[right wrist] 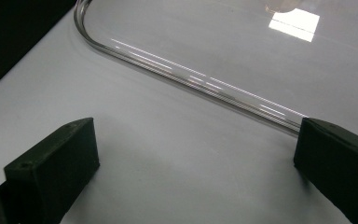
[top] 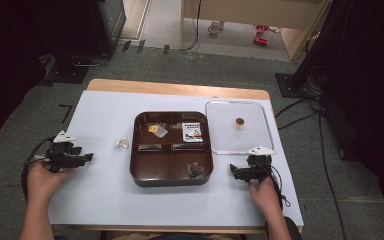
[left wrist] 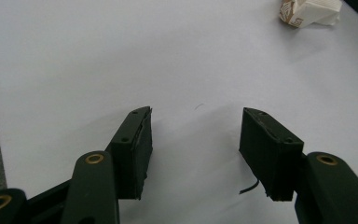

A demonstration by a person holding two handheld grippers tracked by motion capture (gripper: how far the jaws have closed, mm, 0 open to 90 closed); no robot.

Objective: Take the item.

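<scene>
Work looks early: the brown compartment tray (top: 172,176) sits mid-surface holding a few small packets, its clear lid (top: 215,135) lies off to the right of it, and a small crumpled wrapper (top: 122,143) lies loose on the white surface (top: 105,195) left of the tray, apparently yet to be collected. Left gripper (left wrist: 196,140) hovers low over bare surface, jaws partly apart with nothing between them, the wrapper (left wrist: 310,11) ahead and well apart from it. Right gripper (right wrist: 196,158) has jaws wide apart and empty, just short of the lid's rim (right wrist: 177,74).
</scene>
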